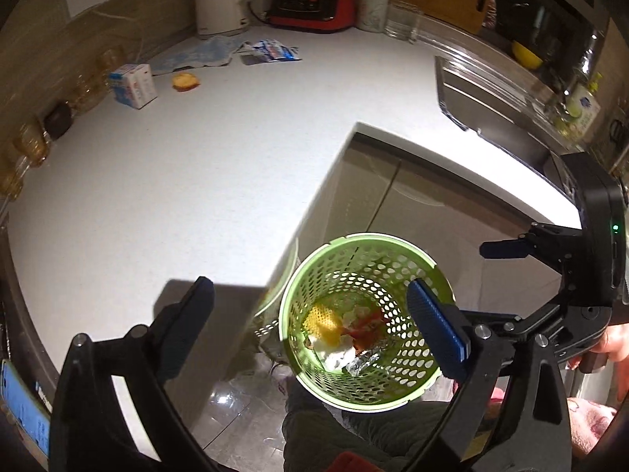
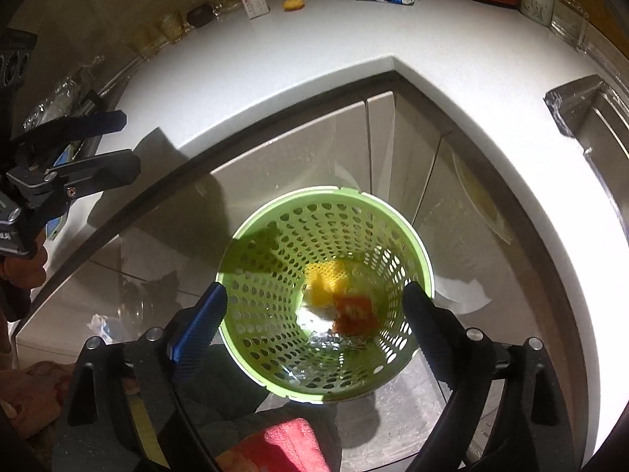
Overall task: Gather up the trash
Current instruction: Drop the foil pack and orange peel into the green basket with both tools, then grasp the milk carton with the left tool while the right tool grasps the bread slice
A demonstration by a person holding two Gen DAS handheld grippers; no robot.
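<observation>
Trash on the worktop (image 1: 220, 181) — a crumpled wrapper (image 1: 271, 52), a small carton (image 1: 131, 84), an orange scrap (image 1: 185, 81) — looks light and crushable; pinch it mid-body. Both the left gripper (image 1: 310, 306) and the right gripper (image 2: 318, 303) gape empty over the green basket (image 2: 275, 220) on the floor.

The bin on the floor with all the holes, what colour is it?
Light green. The perforated bin shows best in the right wrist view.

Perforated green plastic basket (image 2: 275, 228); crumpled shiny foil (image 1: 363, 364) inside; smooth matt white worktop (image 1: 177, 181); glossy floor tiles (image 1: 243, 409).
</observation>
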